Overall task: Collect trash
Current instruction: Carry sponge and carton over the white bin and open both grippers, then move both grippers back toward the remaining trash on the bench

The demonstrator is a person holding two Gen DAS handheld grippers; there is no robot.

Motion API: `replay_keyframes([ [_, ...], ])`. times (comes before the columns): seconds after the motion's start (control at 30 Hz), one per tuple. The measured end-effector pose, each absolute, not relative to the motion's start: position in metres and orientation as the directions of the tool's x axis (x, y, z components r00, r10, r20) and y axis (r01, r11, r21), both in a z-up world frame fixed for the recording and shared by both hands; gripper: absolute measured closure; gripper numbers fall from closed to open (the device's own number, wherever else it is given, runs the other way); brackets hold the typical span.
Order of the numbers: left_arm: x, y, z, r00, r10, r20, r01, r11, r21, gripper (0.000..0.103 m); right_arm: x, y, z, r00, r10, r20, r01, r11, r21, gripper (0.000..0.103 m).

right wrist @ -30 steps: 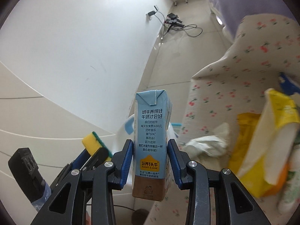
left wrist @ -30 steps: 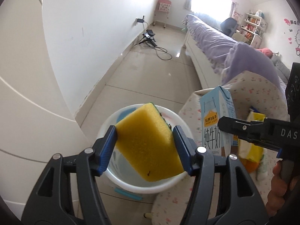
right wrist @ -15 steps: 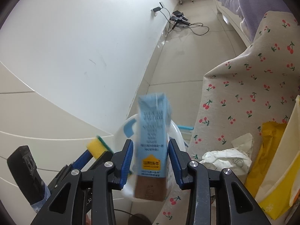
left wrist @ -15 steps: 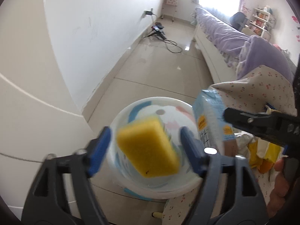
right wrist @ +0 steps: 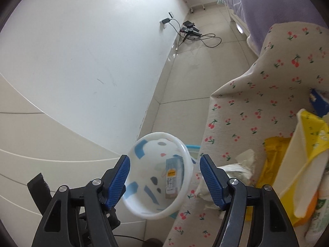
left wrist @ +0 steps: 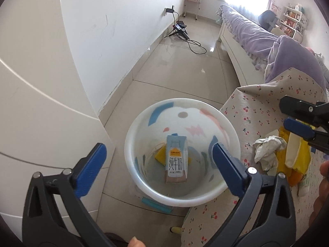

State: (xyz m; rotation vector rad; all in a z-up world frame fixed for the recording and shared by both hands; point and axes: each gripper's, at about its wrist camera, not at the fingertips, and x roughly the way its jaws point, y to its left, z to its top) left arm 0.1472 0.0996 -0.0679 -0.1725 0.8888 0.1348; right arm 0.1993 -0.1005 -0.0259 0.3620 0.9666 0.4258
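Both the left gripper (left wrist: 157, 160) and right gripper (right wrist: 164, 180) hang wide open, holding nothing, above the white bin (left wrist: 131, 140). Inside lie 2 items: a milk carton (left wrist: 176, 158) atop a yellow sponge (left wrist: 160, 155) (mostly hidden). Crumpled paper (left wrist: 267, 151) rests on the cherry-print cloth (left wrist: 257, 107).

Both grippers spread wide, holding nothing.
The left gripper (left wrist: 157, 165) pointed downward with its blue-padded fingers (left wrist: 228, 169) far apart. The right gripper (right wrist: 164, 182) was likewise parted and tilted down, its tip reaching in from the right in the left wrist view.

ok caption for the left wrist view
Open left hand-held gripper above white plastic bin holding blue milk carton and yellow sponge.
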Motion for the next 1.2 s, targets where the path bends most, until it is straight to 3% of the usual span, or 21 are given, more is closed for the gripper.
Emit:
replay_keyframes([
  [0.43,0.129,0.085,-0.051,0.629,0.029,-0.777,-0.18,0.978,-0.109,0.001,0.165,-0.144,-0.004,0.512,0.375,-0.773,-0.109,0.921,0.375,0.02],
  [0.77,0.109,0.059,-0.044,0.636,-0.068,-0.769,-0.083,0.984,-0.155,0.0,0.136,-0.188,-0.006,0.481,0.338,-0.809,-0.089,0.937,0.339,0.012],
  [0.9,0.105,0.045,-0.041,0.659,-0.1,-0.746,-0.044,0.984,-0.171,0.0,0.127,-0.207,-0.009,0.479,0.337,-0.811,-0.082,0.937,0.341,0.011],
  [0.97,0.103,0.036,-0.04,0.66,-0.117,-0.742,-0.016,0.985,-0.17,0.0,0.123,-0.218,-0.011,0.49,0.328,-0.808,-0.064,0.938,0.342,0.0],
  [1.2,0.102,0.015,-0.047,0.671,-0.15,-0.726,0.054,0.987,-0.154,0.0,0.112,-0.258,-0.021,0.573,0.245,-0.782,-0.028,0.96,0.28,0.0],
])
